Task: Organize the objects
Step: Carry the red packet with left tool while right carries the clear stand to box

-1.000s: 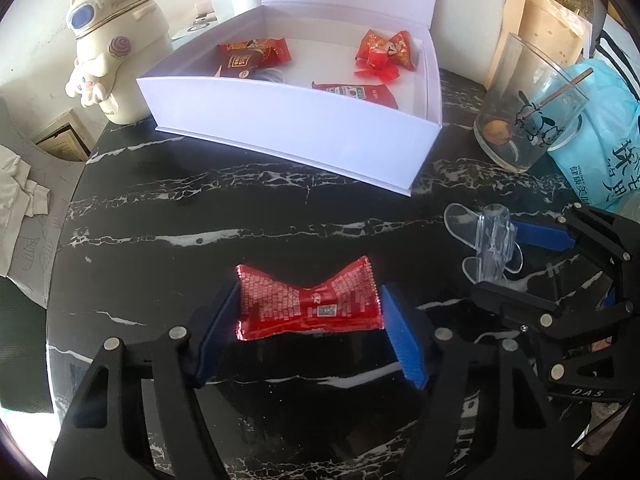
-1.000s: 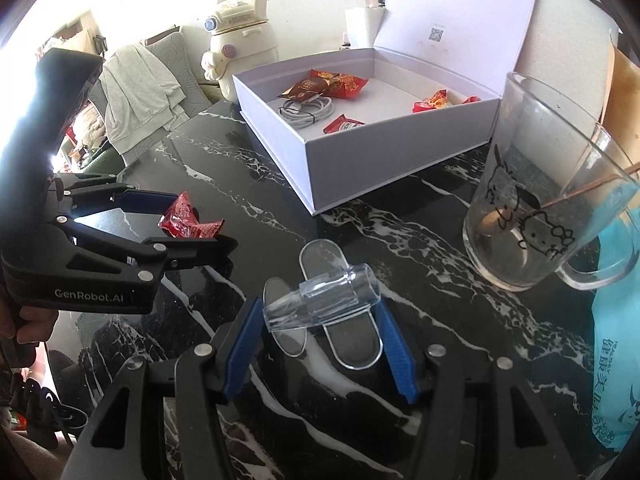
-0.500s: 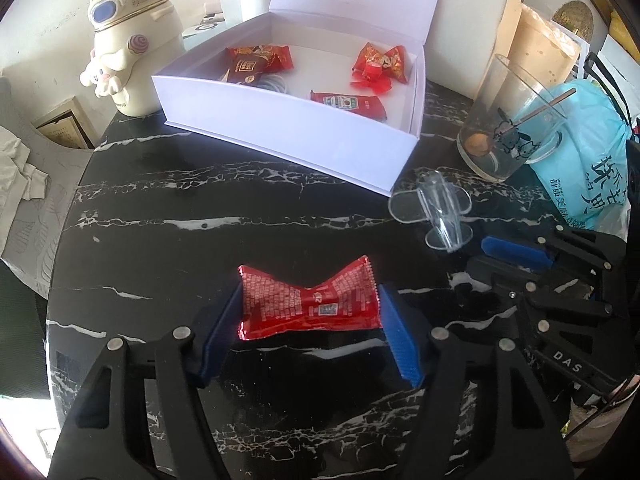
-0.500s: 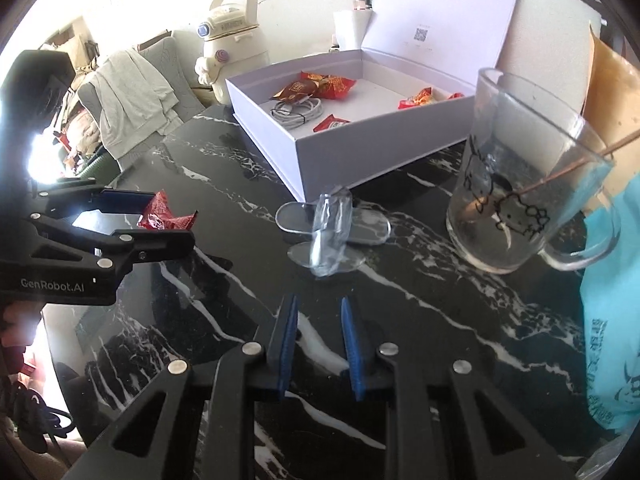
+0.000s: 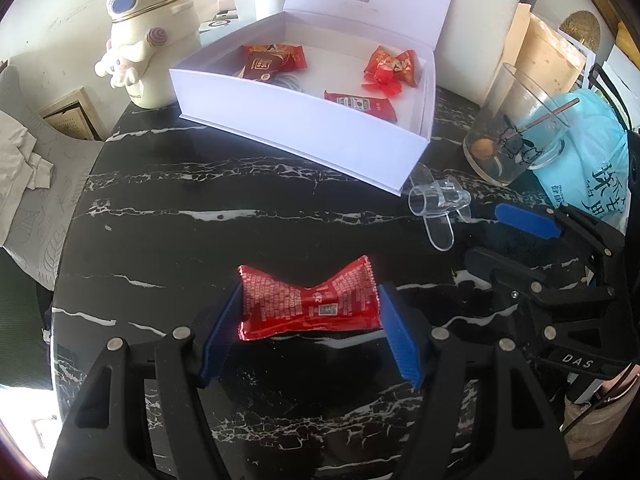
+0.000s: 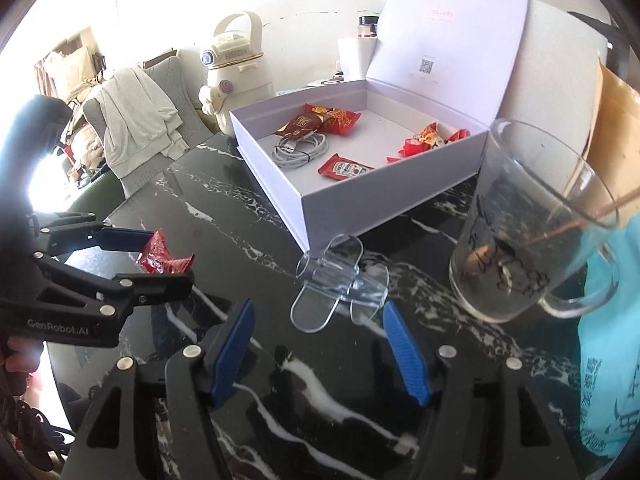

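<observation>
My left gripper is shut on a red snack packet, pinched end to end between the blue pads over the black marble table. My right gripper is empty and its jaws are opening. A clear plastic holder lies on the table just ahead of the right fingertips, its near flaps reaching between them but untouched. It rests against the corner of the open white box. That box holds red snack packets, a ketchup sachet and a coiled cable.
A glass mug with a stirrer stands right of the clear holder, with a blue plastic bag behind it. A cream cartoon bottle stands left of the box. Chairs with cloth sit beyond the table's left edge.
The right gripper let go of the clear holder, drew back and shut empty, then opened again. The holder now lies nearer the box. The left gripper still holds the red packet.
</observation>
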`<action>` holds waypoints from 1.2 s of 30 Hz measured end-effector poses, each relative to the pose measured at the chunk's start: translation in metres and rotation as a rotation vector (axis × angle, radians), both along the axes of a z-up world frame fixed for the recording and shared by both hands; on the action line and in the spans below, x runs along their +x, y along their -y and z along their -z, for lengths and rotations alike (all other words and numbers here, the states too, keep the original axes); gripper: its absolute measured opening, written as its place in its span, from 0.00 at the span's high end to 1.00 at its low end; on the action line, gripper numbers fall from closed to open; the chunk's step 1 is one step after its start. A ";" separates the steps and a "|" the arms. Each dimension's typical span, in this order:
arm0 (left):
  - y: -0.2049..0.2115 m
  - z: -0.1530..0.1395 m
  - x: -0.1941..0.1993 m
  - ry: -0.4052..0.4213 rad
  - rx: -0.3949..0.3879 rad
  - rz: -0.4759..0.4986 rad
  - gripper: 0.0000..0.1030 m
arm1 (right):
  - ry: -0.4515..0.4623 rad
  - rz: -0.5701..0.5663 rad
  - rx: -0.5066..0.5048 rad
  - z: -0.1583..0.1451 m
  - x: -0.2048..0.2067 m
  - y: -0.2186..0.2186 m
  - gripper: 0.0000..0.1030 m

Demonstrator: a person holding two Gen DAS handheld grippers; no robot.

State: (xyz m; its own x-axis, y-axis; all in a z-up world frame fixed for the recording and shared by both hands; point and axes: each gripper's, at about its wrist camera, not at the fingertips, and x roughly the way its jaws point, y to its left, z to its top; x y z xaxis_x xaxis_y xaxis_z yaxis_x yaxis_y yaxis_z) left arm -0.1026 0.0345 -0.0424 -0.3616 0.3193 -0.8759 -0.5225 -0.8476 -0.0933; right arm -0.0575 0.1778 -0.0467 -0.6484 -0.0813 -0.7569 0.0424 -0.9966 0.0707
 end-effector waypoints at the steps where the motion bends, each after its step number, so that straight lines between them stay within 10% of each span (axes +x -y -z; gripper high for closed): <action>1: 0.000 0.000 -0.001 0.000 0.001 0.001 0.35 | 0.003 0.008 0.005 0.001 -0.004 0.000 0.31; 14: 0.003 0.008 -0.023 0.024 -0.001 -0.030 0.35 | 0.050 0.210 -0.048 0.020 -0.036 -0.010 0.31; 36: 0.008 -0.009 -0.008 -0.014 -0.002 -0.039 0.35 | -0.001 0.161 -0.085 -0.002 0.010 -0.004 0.40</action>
State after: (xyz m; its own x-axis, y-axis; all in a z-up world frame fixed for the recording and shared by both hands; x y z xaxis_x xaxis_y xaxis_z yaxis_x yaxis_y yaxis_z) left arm -0.1111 0.0266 -0.0336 -0.3857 0.3031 -0.8714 -0.4906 -0.8673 -0.0845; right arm -0.0472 0.1821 -0.0446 -0.6588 -0.0397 -0.7513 -0.1173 -0.9810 0.1548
